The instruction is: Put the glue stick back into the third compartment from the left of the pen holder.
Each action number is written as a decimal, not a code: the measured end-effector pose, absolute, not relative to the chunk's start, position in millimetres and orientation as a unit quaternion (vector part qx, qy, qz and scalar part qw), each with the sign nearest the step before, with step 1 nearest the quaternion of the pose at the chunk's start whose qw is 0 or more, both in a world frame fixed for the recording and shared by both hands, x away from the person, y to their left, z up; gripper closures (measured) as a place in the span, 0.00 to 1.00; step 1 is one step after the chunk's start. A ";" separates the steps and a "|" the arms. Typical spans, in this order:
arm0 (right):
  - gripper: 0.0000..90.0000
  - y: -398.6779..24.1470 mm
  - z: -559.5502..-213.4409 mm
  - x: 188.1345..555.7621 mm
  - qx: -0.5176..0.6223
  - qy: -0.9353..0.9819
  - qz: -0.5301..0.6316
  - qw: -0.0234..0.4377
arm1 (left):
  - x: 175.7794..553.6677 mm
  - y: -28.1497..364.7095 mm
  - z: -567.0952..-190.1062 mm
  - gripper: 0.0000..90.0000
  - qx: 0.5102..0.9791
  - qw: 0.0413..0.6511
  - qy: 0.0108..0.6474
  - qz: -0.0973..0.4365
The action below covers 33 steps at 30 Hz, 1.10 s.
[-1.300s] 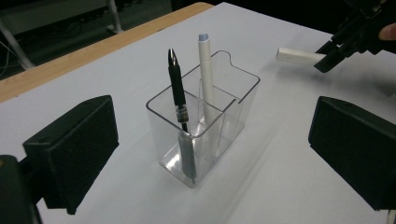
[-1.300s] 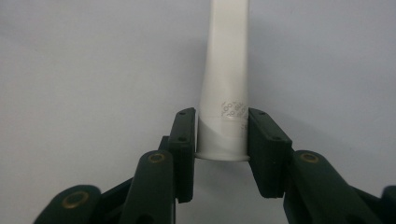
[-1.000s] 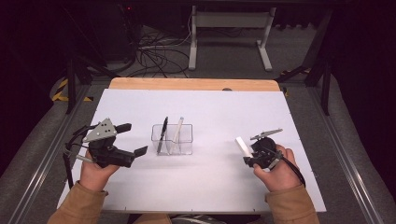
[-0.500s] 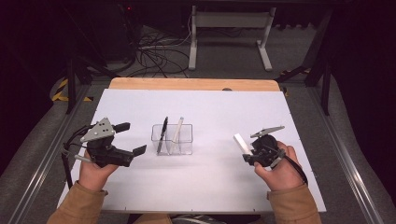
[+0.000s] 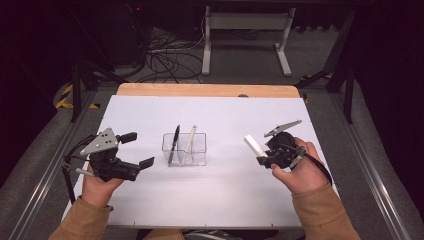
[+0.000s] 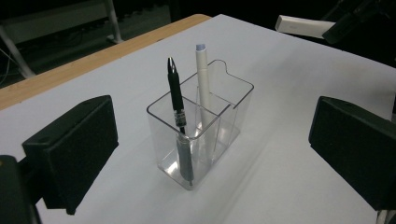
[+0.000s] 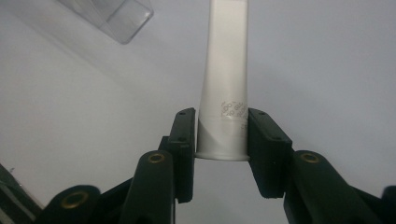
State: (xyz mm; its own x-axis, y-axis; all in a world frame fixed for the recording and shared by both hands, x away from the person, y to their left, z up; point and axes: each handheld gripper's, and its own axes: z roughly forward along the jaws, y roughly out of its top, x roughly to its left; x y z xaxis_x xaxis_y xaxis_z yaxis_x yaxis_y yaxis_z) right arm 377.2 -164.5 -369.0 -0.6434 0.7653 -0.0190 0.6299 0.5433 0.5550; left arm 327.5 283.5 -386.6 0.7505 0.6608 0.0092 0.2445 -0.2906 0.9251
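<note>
My right claw [image 5: 261, 151]: I am clamping a white tube [image 7: 224, 88] by its flat end, both pads pressing its sides.
White tube: sticking out ahead of my jaws, off the white table [image 5: 220, 210].
Clear holder [image 5: 184, 149]: standing well off toward my other claw, with bare table between us.
In the holder: a black pen [image 6: 179, 116] and a white pen [image 6: 201, 84], upright.
My left claw [image 5: 135, 150]: I am holding it wide apart, gripping nothing, facing the holder.

In the right gripper view, the white tube [image 7: 224, 88] runs off the top edge — its far end is cut off, and its printed marking is too blurred to read. The clear holder [image 7: 116, 18] shows as one corner only.
</note>
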 end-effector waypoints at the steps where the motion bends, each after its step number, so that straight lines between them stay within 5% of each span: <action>1: 0.72 -163.1 -367.3 378.7 0.398 0.870 0.261 0.129 | 326.6 284.0 -386.8 0.02 0.778 0.520 0.291 0.201; 33: 0.72 -97.6 -329.2 406.8 0.286 0.923 0.248 0.071 | 320.2 292.9 -389.8 0.02 0.773 0.523 0.296 0.204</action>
State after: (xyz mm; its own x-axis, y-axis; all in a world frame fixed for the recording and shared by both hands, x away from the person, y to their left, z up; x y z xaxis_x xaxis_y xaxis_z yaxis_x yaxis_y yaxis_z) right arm 406.8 -97.6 -329.2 -0.8259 0.5637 0.0111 0.4935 0.7131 0.4979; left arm 320.2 292.9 -389.8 0.7417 0.6707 0.0056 0.2436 -0.2772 0.9294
